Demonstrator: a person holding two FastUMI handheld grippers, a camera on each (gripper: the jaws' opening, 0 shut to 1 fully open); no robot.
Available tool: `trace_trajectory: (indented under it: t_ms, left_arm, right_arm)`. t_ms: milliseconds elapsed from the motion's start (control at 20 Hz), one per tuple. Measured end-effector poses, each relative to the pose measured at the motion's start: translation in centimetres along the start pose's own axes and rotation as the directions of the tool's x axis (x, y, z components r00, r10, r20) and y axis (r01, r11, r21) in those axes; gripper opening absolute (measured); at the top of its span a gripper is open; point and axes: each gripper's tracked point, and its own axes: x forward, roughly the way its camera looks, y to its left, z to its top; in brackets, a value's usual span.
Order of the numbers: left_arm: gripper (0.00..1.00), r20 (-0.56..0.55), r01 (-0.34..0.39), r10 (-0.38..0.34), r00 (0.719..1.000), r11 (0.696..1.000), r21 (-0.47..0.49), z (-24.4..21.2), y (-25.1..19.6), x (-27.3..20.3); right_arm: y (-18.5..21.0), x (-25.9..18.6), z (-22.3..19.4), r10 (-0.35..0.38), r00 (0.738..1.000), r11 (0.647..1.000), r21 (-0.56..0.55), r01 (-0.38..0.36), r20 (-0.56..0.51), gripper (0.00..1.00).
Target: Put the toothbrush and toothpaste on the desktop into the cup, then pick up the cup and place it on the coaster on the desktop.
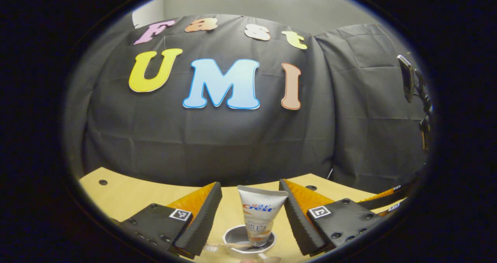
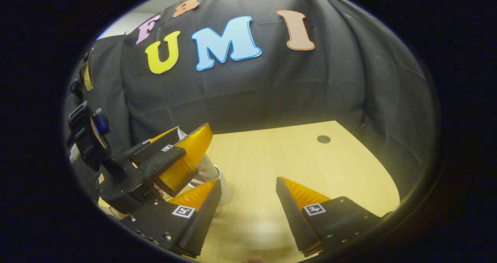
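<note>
The toothpaste tube (image 1: 261,216) is seen upright in the cup (image 1: 248,243), between the spread fingers of the left gripper (image 1: 250,212), touched by neither. The toothbrush handle (image 1: 225,246) lies across the rim. The right gripper (image 2: 248,205) is held open over bare bench (image 2: 295,154). Risk: a finger withdrawn sideways could clip the tube and tip the cup.

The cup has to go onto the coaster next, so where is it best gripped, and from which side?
Probably the cup's outer wall below the rim, approached level from a side. The toothpaste tube stands upright out of its mouth, so a grasp from above would likely hit it. The left gripper is open around the tube.
</note>
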Motion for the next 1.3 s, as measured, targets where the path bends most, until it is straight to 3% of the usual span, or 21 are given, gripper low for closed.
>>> trace_trajectory:
  t_ms: [700,1300]
  left_arm:
    - [0.90,0.075,-0.037,0.035,0.997,0.999,0.029,4.8,2.4,-3.5]
    - [0.93,0.102,-0.135,0.132,0.986,0.990,0.031,7.3,9.1,-9.0]
  right_arm:
    - [3.1,0.1,-0.7,0.034,0.999,0.999,-0.028,-0.034,-0.032,0.86]
    - [7.2,2.6,-5.2,0.028,0.976,0.998,-0.054,-0.041,-0.216,0.86]
